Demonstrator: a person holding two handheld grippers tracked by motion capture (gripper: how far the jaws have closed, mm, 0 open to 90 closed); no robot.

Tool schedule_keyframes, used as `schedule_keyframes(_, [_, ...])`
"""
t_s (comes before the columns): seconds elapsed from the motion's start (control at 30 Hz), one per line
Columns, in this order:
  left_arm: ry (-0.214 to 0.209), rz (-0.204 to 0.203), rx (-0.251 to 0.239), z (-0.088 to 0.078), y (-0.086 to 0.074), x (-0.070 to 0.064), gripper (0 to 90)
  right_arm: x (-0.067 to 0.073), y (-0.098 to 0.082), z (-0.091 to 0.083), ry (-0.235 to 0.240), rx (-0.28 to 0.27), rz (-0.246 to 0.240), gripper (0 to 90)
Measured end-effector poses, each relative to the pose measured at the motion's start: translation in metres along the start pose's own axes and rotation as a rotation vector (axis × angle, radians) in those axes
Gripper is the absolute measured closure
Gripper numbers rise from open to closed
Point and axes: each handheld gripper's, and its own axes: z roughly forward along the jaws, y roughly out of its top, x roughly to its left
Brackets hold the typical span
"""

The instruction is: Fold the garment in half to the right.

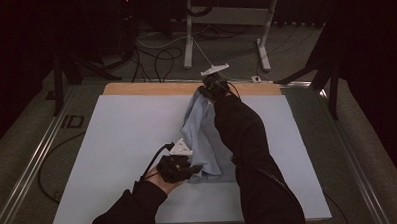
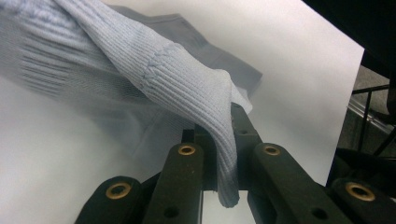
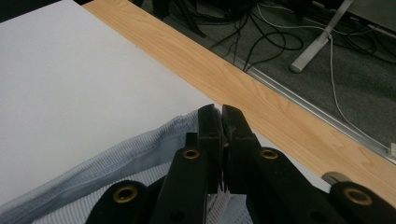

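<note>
A pale blue knitted garment (image 1: 202,137) lies stretched along the middle of the white sheet (image 1: 122,144), running from near to far. My left gripper (image 1: 181,172) is at its near end, shut on a ribbed edge of the garment (image 2: 205,102) that drapes over the jaws. My right gripper (image 1: 210,89) is at the far end by the wooden strip (image 1: 150,88), shut on the garment's hem (image 3: 140,154), with a thin edge of cloth pinched between the pads. The person's right forearm hides part of the garment.
The table's wooden far edge (image 3: 243,88) lies just past the right gripper. Beyond it are cables (image 1: 159,58) and a white stand's legs (image 1: 264,49) on the grey floor. Bare white sheet spreads to the left and right of the garment.
</note>
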Motion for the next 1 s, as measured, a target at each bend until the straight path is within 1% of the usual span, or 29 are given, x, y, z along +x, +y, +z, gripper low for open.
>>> schedule_keyframes(0.03, [-0.007, 0.004, -0.001, 0.005, 0.003, -0.003, 86.3, -0.001, -0.001, 0.0, 0.001, 0.002, -0.004, 88.0])
schedule_keyframes(0.13, [-0.01, 0.01, 0.005, 0.01, 0.007, -0.004, 86.3, -0.003, -0.004, 0.0, -0.003, 0.005, -0.007, 88.0])
schedule_keyframes(0.17, [-0.016, 0.009, 0.007, 0.016, 0.01, -0.006, 86.3, -0.006, -0.007, 0.0, -0.002, 0.005, 0.003, 88.0])
schedule_keyframes(0.23, [-0.021, 0.013, 0.01, 0.021, 0.013, -0.009, 86.3, -0.009, -0.009, 0.001, 0.0, 0.01, 0.004, 87.9])
schedule_keyframes(0.27, [-0.021, 0.013, 0.01, 0.021, 0.013, -0.009, 86.3, -0.011, -0.011, 0.001, 0.001, 0.011, 0.006, 87.9])
schedule_keyframes(0.3, [-0.023, 0.017, 0.015, 0.024, 0.015, -0.009, 86.3, -0.011, -0.011, 0.001, 0.001, 0.011, 0.006, 87.9])
schedule_keyframes(0.37, [-0.028, 0.022, 0.023, 0.031, 0.018, -0.011, 86.3, -0.016, -0.014, 0.002, 0.006, 0.008, 0.023, 87.9])
schedule_keyframes(0.43, [-0.033, 0.031, 0.032, 0.037, 0.02, -0.013, 86.3, -0.017, -0.015, 0.002, 0.006, 0.007, 0.022, 87.9])
schedule_keyframes(0.53, [-0.038, 0.027, 0.043, 0.045, 0.022, -0.015, 86.3, -0.021, -0.019, 0.002, 0.007, 0.006, 0.022, 87.9])
schedule_keyframes(0.6, [-0.042, 0.022, 0.042, 0.051, 0.023, -0.016, 86.3, -0.025, -0.024, 0.004, 0.006, 0.017, 0.026, 87.8])
schedule_keyframes(0.63, [-0.043, 0.029, 0.048, 0.053, 0.025, -0.016, 86.3, -0.027, -0.026, 0.004, 0.005, 0.016, 0.029, 87.8])
schedule_keyframes(0.67, [-0.043, 0.024, 0.049, 0.055, 0.026, -0.018, 86.3, -0.027, -0.026, 0.004, 0.005, 0.016, 0.029, 87.8])
schedule_keyframes(0.7, [-0.045, 0.023, 0.05, 0.058, 0.027, -0.019, 86.3, -0.03, -0.031, 0.005, 0.014, 0.005, 0.043, 87.8])
schedule_keyframes(0.73, [-0.044, 0.029, 0.052, 0.06, 0.028, -0.02, 86.3, -0.032, -0.033, 0.006, 0.013, 0.003, 0.044, 87.8])
schedule_keyframes(0.8, [-0.039, 0.028, 0.058, 0.068, 0.032, -0.024, 86.3, -0.035, -0.038, 0.008, 0.013, 0.005, 0.047, 87.7])
schedule_keyframes(0.87, [-0.037, 0.03, 0.063, 0.071, 0.033, -0.025, 86.3, -0.036, -0.041, 0.009, 0.016, 0.006, 0.05, 87.7])
schedule_keyframes(0.9, [-0.037, 0.03, 0.074, 0.078, 0.035, -0.026, 86.3, -0.039, -0.046, 0.013, 0.023, 0.02, 0.058, 87.7])
schedule_keyframes(0.93, [-0.037, 0.03, 0.074, 0.078, 0.035, -0.026, 86.3, -0.039, -0.046, 0.013, 0.023, 0.02, 0.058, 87.7])
schedule_keyframes(0.97, [-0.038, 0.031, 0.084, 0.084, 0.037, -0.027, 86.3, -0.042, -0.05, 0.018, 0.043, 0.041, 0.064, 87.6])
schedule_keyframes(1.0, [-0.038, 0.031, 0.084, 0.084, 0.037, -0.027, 86.3, -0.042, -0.05, 0.018, 0.043, 0.041, 0.064, 87.6])
